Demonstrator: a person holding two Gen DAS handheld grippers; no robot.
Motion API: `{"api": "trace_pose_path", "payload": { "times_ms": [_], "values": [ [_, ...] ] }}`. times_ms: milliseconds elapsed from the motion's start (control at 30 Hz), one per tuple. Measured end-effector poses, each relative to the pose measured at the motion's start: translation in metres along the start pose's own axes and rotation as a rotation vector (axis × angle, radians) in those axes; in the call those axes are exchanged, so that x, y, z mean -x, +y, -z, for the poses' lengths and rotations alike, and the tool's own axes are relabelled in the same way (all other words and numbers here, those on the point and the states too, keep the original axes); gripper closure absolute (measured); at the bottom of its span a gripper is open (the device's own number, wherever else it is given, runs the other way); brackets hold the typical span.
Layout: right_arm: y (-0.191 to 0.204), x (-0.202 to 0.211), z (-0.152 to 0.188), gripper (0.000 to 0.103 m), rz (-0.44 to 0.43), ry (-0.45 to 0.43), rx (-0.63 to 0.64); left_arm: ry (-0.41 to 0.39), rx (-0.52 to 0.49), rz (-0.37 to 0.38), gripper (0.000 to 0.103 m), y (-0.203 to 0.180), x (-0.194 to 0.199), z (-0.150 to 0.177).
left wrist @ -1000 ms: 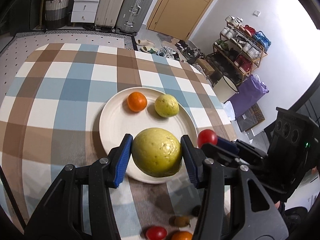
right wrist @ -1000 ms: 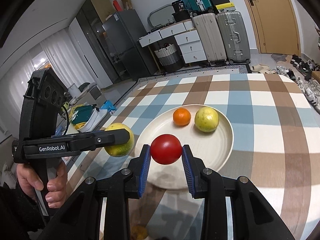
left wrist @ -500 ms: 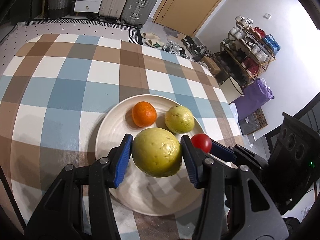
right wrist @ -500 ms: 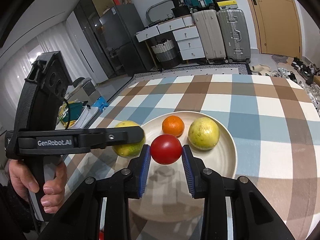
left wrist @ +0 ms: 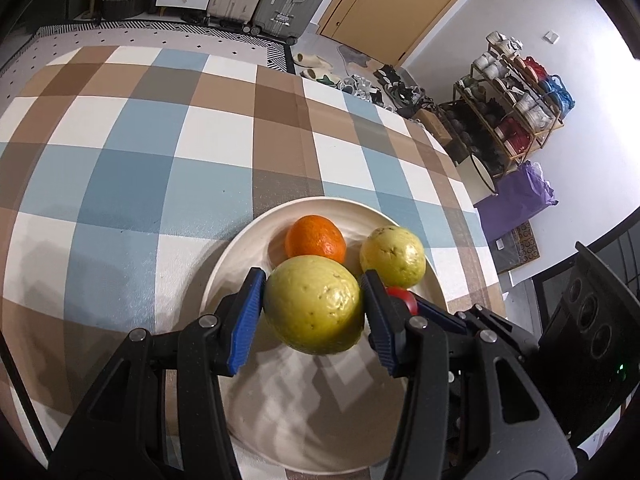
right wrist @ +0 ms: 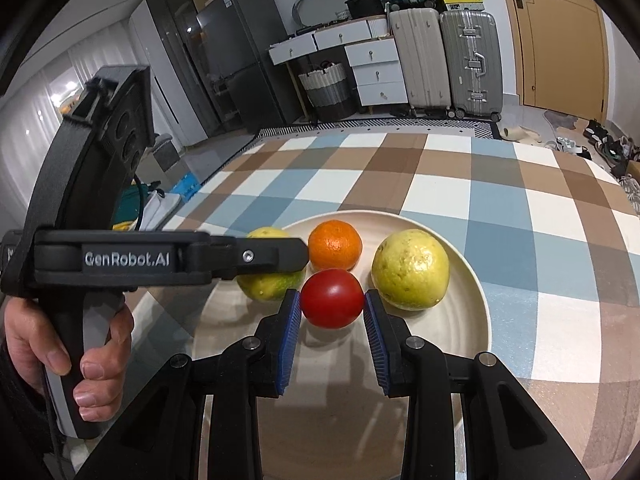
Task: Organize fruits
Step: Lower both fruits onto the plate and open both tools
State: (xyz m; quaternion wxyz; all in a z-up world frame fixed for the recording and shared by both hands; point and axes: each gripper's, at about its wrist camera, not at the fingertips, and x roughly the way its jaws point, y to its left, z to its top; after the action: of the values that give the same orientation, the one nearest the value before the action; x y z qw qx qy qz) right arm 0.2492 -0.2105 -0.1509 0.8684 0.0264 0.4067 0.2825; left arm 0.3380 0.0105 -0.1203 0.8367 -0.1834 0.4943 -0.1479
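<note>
Fruits both clamped over plate (left wrist: 224,268), cream, round, faintly ridged. Left gripper (left wrist: 314,312) pinches big yellow-green fruit (left wrist: 314,304) between blue ribbed pads, jaws spread wide to fit it. Right gripper (right wrist: 332,312) pinches red tomato (right wrist: 332,298), jaws much narrower. Neither load looks set down yet; contact with plate not clear.

Risks, as judged: both grippers crowd same patch of plate, so fingers may knock each other or nudge orange (right wrist: 335,245) and smaller yellow fruit (right wrist: 410,269) already resting there. All four are round, so release from height likely means rolling, maybe over low rim onto checked tablecloth (left wrist: 132,168). Tomato skin smooth, glossy, probably soft: hard squeeze could bruise it. Big fruit dull, pitted, bumpy; better grip. Orange finely dimpled.
</note>
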Motion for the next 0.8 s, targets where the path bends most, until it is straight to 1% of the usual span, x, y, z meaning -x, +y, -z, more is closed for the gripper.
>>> {"api": "trace_pose_path", "payload": {
  "times_ms": [133,200,267,333,533,800],
  "values": [
    [0.001,-0.005,-0.001,0.070,0.001,0.004,0.003,0.001,0.012,0.010,0.056,0.002,-0.004,-0.003],
    [0.001,-0.006,-0.002,0.067,0.002,0.000,0.006,-0.010,0.014,0.007,0.056,0.002,-0.001,-0.006],
    [0.002,-0.004,-0.002,0.050,0.006,-0.015,0.003,-0.014,0.012,0.006,0.056,0.001,0.003,-0.007],
    [0.003,0.001,-0.001,0.046,0.005,-0.031,-0.001,-0.021,0.006,0.003,0.056,-0.001,0.007,-0.007],
    [0.008,0.023,0.005,0.045,0.024,-0.068,-0.004,-0.045,0.004,0.002,0.056,-0.003,0.030,0.001],
    [0.016,0.055,0.015,0.042,0.047,-0.105,-0.013,-0.069,-0.005,-0.013,0.056,-0.004,0.063,0.021]
  ]
}}
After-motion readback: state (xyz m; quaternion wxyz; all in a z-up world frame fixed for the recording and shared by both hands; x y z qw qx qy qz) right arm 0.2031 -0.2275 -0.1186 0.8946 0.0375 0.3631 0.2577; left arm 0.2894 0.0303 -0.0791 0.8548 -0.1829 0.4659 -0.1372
